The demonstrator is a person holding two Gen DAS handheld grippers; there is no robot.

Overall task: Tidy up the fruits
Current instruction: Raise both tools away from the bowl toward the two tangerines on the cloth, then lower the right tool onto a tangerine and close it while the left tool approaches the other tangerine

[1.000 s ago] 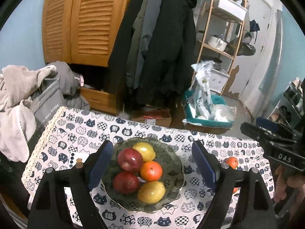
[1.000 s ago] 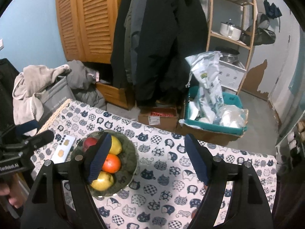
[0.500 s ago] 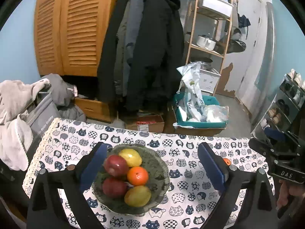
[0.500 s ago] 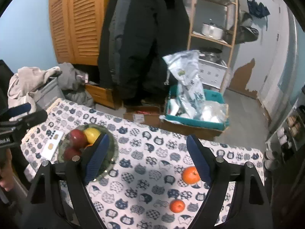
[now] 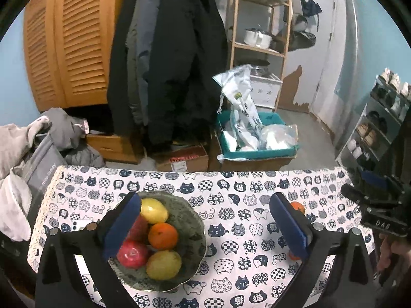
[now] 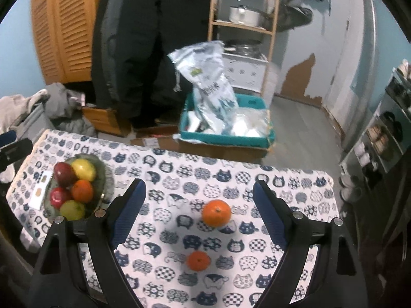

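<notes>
A dark glass bowl (image 5: 191,228) (image 6: 104,177) on the cat-print tablecloth holds two red apples, two yellow-green fruits and an orange (image 5: 163,235). Two loose oranges lie on the cloth to its right: a bigger one (image 6: 216,212) and a smaller one (image 6: 198,260) nearer me. My left gripper (image 5: 205,220) hovers above the bowl's right side, its jaws opening, nothing between them. My right gripper (image 6: 199,202) hangs over the loose oranges, jaws opening, the bigger orange seen between the fingers but untouched. The left view shows the right gripper's body (image 5: 377,210) at the far right.
A white card (image 6: 41,191) lies left of the bowl. The table (image 5: 257,179) ends at a far edge with a teal crate of bags (image 6: 226,128), a cardboard box and hanging coats behind. Clothes are piled at the left; a shoe rack stands at the right.
Both grippers have opened wider. The left one drew back and shifted right of the bowl. The right one swung right, from the bowl to over the two loose oranges.
</notes>
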